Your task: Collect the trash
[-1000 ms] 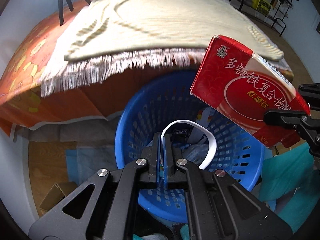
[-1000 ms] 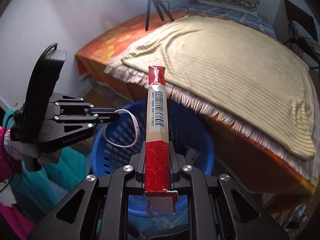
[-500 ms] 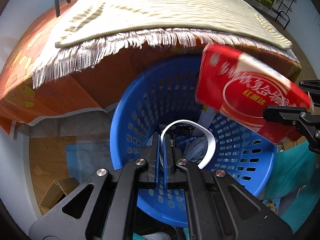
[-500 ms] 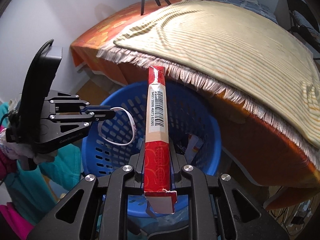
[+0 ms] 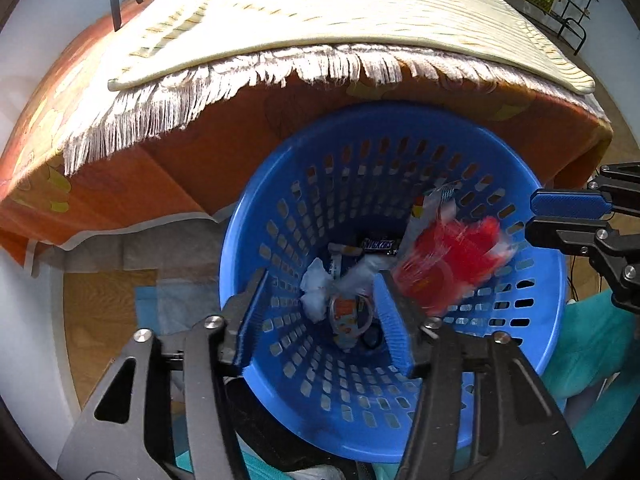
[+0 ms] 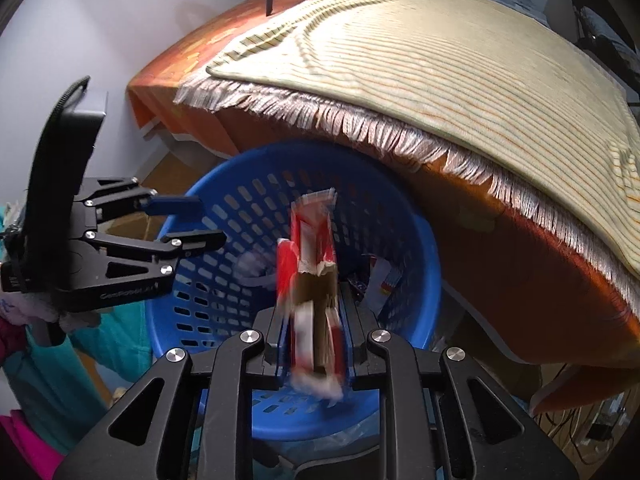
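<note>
A blue perforated basket (image 5: 360, 152) (image 6: 256, 200) stands against the bed, and both grippers hang over it pointing down. My left gripper (image 5: 320, 280) (image 6: 208, 220) is opening, with nothing between its blue pads. A pale looped strip (image 5: 352, 314) lies low in the basket, apart from them. The red carton (image 5: 448, 264) (image 6: 312, 280) is a blur dropping into the basket. In the left wrist view my right gripper (image 5: 534, 220) (image 6: 314, 304) stands slightly open above it, its narrow gap bare.
In the basket lie a Snickers wrapper (image 5: 378, 245), crumpled white paper (image 5: 316, 292) and other wrappers. The bed's orange sheet (image 5: 140, 184) and fringed striped blanket (image 6: 440, 60) overhang the far rim. Teal cloth (image 5: 592, 344) lies beside the basket, on wooden floor (image 5: 100, 320).
The left gripper opened and let go of the white strip. The red carton left the right gripper and is falling into the basket. Both grippers sank closer to the basket.
</note>
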Tool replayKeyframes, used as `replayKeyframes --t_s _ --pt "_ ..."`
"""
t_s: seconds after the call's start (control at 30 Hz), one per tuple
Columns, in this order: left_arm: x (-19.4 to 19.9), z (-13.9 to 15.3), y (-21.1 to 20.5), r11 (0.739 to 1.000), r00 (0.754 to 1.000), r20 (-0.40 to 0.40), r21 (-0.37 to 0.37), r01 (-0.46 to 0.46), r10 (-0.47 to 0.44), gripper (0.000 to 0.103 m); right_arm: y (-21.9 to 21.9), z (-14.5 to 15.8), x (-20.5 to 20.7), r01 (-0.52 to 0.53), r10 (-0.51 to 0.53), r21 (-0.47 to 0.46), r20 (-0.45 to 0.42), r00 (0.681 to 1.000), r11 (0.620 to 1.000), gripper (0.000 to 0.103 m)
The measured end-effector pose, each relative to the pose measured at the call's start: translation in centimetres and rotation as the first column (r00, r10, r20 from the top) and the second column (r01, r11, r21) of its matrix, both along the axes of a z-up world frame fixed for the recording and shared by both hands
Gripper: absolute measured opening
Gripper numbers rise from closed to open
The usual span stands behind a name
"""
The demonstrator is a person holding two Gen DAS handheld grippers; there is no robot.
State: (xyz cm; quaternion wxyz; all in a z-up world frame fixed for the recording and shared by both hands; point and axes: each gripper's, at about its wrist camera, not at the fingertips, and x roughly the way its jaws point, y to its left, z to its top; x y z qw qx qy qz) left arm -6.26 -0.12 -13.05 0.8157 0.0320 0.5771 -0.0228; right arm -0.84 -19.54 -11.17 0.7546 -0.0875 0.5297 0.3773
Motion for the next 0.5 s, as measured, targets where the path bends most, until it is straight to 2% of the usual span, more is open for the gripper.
replayKeyframes --t_s 0.17,0.23,0.3,0.5 --pt "0.0 -0.19 -0.09 1.0 1.0 0.003 0.01 -0.003 0.003 0.067 0.03 -0.42 0.23 0.008 -0.008 -0.008 -0.004 1.0 1.0 0.02" --pt "0.01 -0.34 0.02 1.0 1.0 0.002 0.011 -0.006 0.006 0.068 0.27 -0.61 0.36 0.013 -0.013 -0.014 -0.004 1.0 1.0 0.027" --pt "0.05 -0.36 0.01 1.0 1.0 0.002 0.01 -0.008 0.008 0.071 0.12 -0.6 0.28 0.019 -0.019 -0.015 -0.002 1.0 1.0 0.039" --pt "0.26 -0.34 0.11 1.0 1.0 0.004 0.017 -0.011 0.011 0.072 -0.16 -0.28 0.31 0.03 -0.029 -0.02 0.015 0.999 0.999 0.048"
